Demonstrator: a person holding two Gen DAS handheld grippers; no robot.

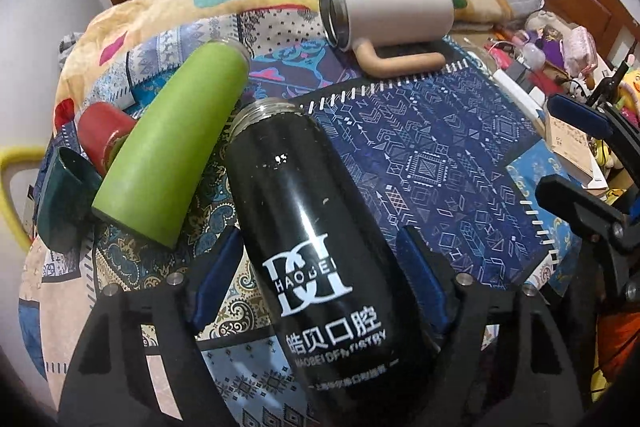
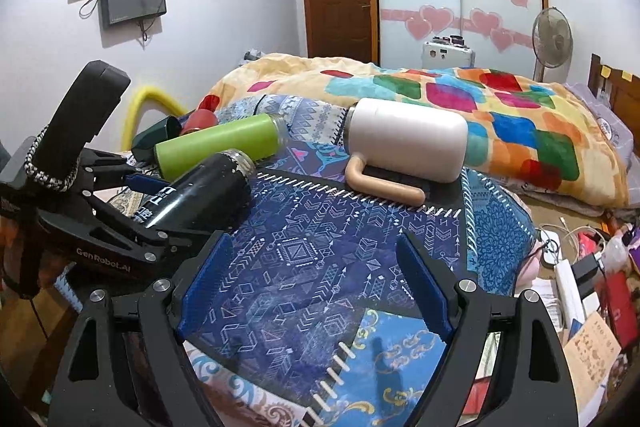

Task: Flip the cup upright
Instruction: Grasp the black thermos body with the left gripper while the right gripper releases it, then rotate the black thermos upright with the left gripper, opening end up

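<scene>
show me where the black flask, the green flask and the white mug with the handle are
black flask [image 1: 320, 227]: left wrist view, mid-body above the logo.
green flask [image 1: 172, 143]: left wrist view, middle of its side.
white mug [image 2: 408, 139]: right wrist view, centre of its body.

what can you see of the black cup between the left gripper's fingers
The black cup is a tall, glossy flask with white printed logo and Chinese characters, a threaded silvery neck and no lid. Small pale chips mark its upper body. It is tilted, mouth away from the left gripper, whose blue pads flank its lower body; actual contact isn't clear. The right wrist view shows it raised at a slant over the patterned cloth, beside the green cup.
</scene>
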